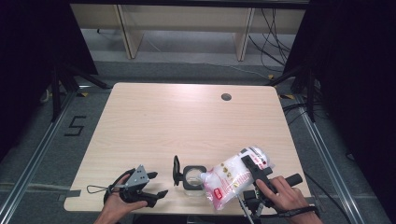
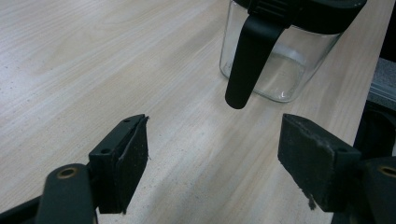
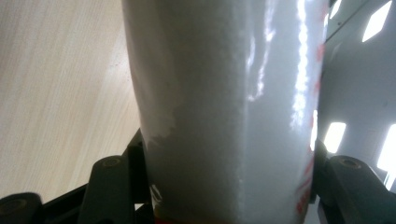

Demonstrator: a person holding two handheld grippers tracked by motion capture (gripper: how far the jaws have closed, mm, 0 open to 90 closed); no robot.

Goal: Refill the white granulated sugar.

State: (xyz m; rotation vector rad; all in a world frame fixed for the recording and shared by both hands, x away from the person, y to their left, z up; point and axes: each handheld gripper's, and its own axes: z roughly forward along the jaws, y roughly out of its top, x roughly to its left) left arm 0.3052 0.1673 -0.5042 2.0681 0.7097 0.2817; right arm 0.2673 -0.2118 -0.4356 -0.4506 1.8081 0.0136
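You can read one sign, a black "5" (image 1: 74,126) on the floor (image 1: 42,126); the bag (image 1: 233,179) print stays illegible.

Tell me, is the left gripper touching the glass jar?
Apart. The left gripper view shows the left gripper open, with bare table between its pads and the glass jar.

The pale wood-grain counter (image 1: 154,126) has a round hole (image 1: 226,97) near its far right corner. A clear jar (image 1: 193,178) stands near the front edge, its lid (image 1: 176,170) seemingly hinged open.
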